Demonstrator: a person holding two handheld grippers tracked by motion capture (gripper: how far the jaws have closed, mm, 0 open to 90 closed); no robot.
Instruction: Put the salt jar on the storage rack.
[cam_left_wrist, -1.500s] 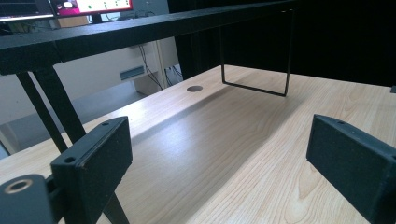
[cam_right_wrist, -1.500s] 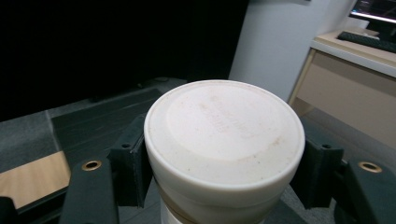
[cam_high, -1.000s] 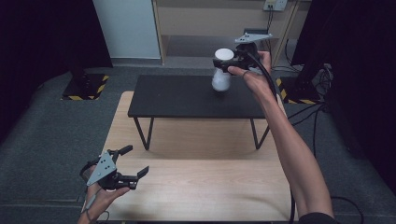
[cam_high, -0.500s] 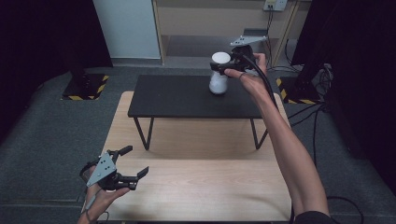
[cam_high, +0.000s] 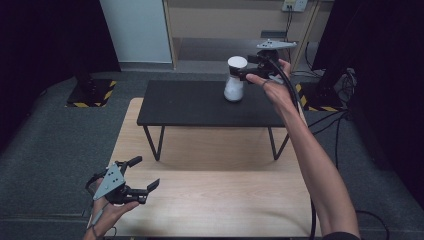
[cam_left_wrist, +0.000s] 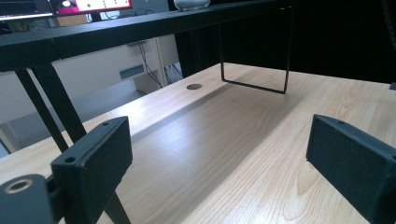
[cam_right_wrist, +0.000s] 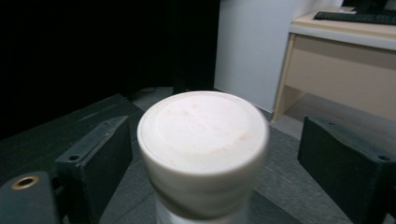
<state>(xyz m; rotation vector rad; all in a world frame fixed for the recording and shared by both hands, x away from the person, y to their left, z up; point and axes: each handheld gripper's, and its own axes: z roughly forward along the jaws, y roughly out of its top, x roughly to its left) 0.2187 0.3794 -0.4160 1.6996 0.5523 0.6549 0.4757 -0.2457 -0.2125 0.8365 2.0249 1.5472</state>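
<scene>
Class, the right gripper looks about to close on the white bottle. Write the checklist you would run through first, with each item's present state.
1. Right gripper open wide enough: ok, a gap shows on each side of the white bottle.
2. Bottle centred between the jaws: ok, though it sits slightly nearer the left jaw in the right gripper view.
3. Bottle standing upright on the black table: ok in the high view.
4. Cap fastened tight: cannot tell.
5. Left gripper out of the way: ok, open and low over the wooden table.
6. Jaw depth along the bottle's neck: cannot tell.
</scene>
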